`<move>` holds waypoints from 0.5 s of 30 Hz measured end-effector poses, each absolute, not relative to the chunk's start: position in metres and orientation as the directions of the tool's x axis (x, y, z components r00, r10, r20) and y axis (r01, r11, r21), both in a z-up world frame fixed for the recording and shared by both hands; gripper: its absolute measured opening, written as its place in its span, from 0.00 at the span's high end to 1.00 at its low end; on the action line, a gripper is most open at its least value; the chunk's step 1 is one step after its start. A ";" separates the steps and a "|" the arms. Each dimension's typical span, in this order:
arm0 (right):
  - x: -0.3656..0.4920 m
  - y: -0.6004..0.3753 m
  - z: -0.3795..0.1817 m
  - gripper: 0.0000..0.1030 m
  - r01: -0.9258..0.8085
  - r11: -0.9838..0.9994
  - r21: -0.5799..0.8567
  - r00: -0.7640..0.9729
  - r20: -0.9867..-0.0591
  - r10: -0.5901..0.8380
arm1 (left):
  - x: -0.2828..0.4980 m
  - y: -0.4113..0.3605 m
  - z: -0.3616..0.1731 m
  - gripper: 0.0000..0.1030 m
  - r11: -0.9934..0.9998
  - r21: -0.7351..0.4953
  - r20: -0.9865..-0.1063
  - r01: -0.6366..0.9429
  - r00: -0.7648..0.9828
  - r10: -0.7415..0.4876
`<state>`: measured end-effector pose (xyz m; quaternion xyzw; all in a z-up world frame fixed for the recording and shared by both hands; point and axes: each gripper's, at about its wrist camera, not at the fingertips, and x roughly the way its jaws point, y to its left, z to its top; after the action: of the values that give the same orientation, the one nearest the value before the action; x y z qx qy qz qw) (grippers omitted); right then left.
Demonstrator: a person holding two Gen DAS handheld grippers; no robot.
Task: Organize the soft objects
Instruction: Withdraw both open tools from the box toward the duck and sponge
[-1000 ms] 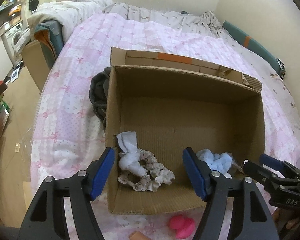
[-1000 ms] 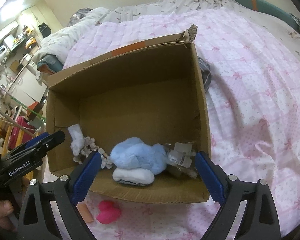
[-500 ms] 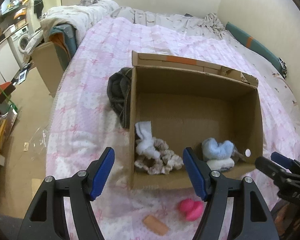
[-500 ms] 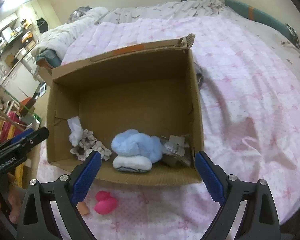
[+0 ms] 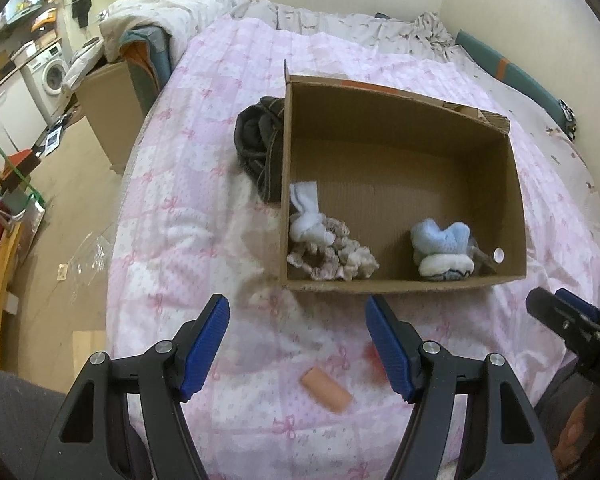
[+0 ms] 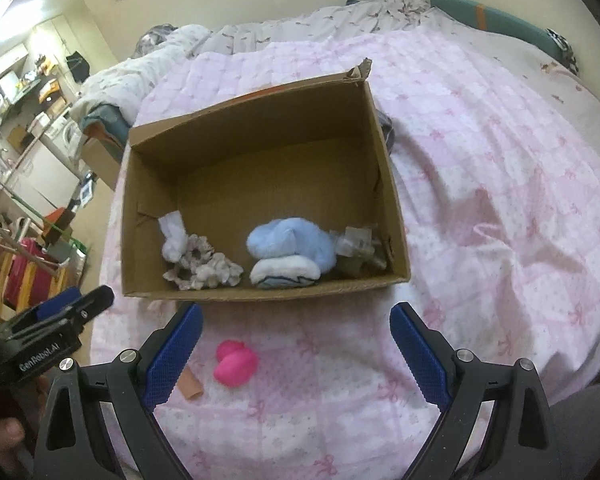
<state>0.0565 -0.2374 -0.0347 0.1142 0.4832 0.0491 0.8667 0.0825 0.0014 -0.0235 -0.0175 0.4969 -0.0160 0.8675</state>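
Pink duck-shaped toy lies plain on the quilt in the right wrist view; the left view hides it behind a finger. Both the left gripper and right gripper stand spread, empty. A dark garment beside the cardboard box shows clearly only from the left.

Black left gripper and right gripper, blue-padded jaws, silver screws.

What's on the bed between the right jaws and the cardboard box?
In the right wrist view, only bare pink quilt lies between the right gripper and the cardboard box. The pink toy sits nearer, between the jaws.
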 end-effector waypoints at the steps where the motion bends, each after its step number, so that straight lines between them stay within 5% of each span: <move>1: 0.055 -0.237 -0.034 0.03 0.027 0.968 0.249 0.527 -0.827 0.198 | 0.081 0.002 -0.024 0.34 0.999 -0.045 -0.864 0.008 0.502 -0.043; 15: 0.042 -0.229 -0.045 0.03 0.027 0.971 0.238 0.507 -0.840 0.192 | 0.076 0.021 -0.050 0.34 0.998 -0.026 -0.915 -0.062 0.404 0.001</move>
<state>0.0416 -0.2289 -0.0450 0.1109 0.4943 0.0478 0.8609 0.0764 0.0209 -0.0505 -0.0280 0.5457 0.0190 0.8373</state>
